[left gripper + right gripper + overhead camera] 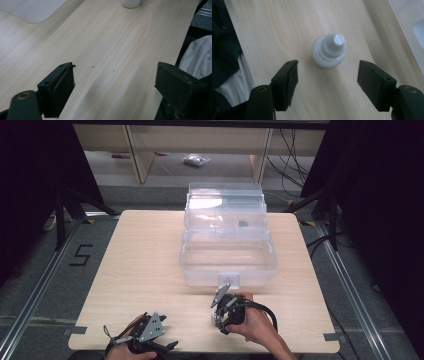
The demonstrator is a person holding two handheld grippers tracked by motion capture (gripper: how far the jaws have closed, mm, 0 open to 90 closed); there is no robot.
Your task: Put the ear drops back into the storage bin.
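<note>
A clear plastic box (228, 255) stands open at the middle of the tabletop (140, 270), its lid tilted up at the far side; the lower tub looks bare, while a small dark item (243, 223), too small to identify, sits in the upper tray. Just in front of the box's near wall, the right gripper (327, 75) points at a small white bottle (329, 50) standing upright with its cap on, jaws apart and not touching it. The left gripper (115, 82), well left of the box near the tabletop's front edge, has its jaws released over bare wood.
</note>
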